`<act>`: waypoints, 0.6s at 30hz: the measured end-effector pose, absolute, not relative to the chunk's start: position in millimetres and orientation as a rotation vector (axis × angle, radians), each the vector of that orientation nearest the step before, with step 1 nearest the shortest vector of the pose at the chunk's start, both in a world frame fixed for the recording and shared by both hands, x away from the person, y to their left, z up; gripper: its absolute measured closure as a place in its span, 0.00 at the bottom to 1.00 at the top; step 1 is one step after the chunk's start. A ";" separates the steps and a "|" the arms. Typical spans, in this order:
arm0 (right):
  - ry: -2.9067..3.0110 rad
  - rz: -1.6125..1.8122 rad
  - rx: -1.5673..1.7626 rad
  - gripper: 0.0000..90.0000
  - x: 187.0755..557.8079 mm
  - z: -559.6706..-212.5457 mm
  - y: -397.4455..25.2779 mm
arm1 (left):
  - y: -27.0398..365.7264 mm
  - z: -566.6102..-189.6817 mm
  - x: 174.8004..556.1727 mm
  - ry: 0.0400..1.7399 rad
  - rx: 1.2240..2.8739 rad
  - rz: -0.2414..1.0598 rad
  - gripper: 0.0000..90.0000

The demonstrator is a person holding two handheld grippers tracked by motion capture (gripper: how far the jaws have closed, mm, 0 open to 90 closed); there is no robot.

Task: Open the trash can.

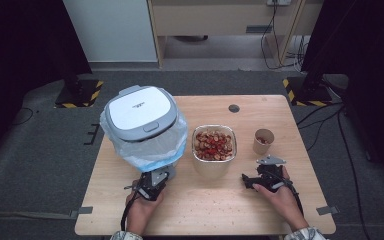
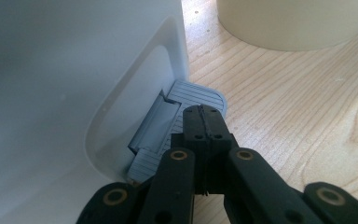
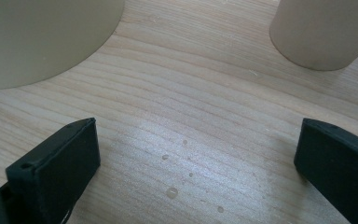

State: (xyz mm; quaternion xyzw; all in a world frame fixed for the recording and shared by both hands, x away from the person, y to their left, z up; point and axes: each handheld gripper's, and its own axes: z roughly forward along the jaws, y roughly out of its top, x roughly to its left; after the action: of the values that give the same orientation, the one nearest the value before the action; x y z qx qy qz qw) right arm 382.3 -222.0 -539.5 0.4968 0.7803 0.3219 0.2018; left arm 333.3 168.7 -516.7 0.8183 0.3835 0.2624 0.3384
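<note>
The left gripper (image 1: 151,184) sits low at the near left of the wooden table (image 1: 205,210), its jaws pressed fully together with nothing between them. In the left gripper view the closed tips (image 2: 204,122) rest over the ribbed grey foot pedal (image 2: 200,95) that projects from the base of the white bin (image 2: 74,74) — whether they actually touch the pedal cannot be told. The bin (image 1: 141,125) stands on the left part of the table, its grey-rimmed lid (image 1: 139,111) down and a clear plastic liner (image 1: 177,142) bulging out below the lid. The right gripper (image 1: 260,180) lies near the right edge of the table, held in the person's right hand (image 1: 280,195); its jaws stand wide apart and hold nothing — bare wood shows between them (image 3: 196,154). A pale tub of mixed red and brown food (image 1: 214,146) stands at the table's centre, just beside the bin. A small paper cup (image 1: 263,141) stands to the right of the tub, apart from it and just beyond the right gripper.
</note>
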 end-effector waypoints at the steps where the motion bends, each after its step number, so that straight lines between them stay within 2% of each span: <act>1: 2.179 0.899 1.388 0.01 382.4 -539.5 -221.9 | 167.2 -518.6 333.7 0.993 2.148 0.690 1.00; 18: 2.188 0.904 1.381 0.01 382.0 -539.3 -222.8 | 168.5 -523.0 335.4 1.011 2.152 0.668 1.00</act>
State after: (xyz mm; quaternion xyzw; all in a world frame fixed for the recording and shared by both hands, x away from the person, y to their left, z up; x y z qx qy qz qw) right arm 382.0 -222.8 -539.3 0.4937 0.7824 0.3233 0.1991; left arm 335.4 168.5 -523.0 0.8225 0.3866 0.2555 0.3297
